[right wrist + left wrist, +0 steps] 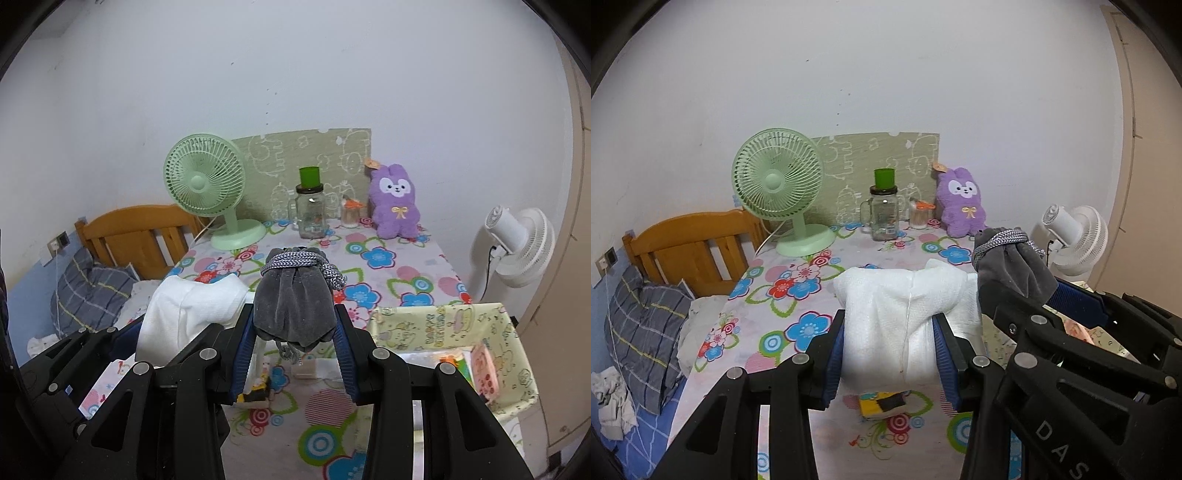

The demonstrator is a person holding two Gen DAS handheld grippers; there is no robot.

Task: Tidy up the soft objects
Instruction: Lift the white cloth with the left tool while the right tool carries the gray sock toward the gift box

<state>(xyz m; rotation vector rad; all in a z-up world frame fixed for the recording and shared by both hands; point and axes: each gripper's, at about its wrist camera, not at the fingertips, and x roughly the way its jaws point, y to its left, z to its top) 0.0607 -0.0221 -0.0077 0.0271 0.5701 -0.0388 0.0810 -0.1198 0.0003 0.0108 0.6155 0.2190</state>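
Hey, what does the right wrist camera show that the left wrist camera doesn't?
Only the right wrist view shows the inside of the yellow fabric bin at the table's right edge, with a pink item in it. Only the left wrist view shows crumpled white cloth on the bed. Both show the left tongs shut on the white cloth bundle, the right tongs shut on the grey pouch, the green fan, the jar and the purple plush.
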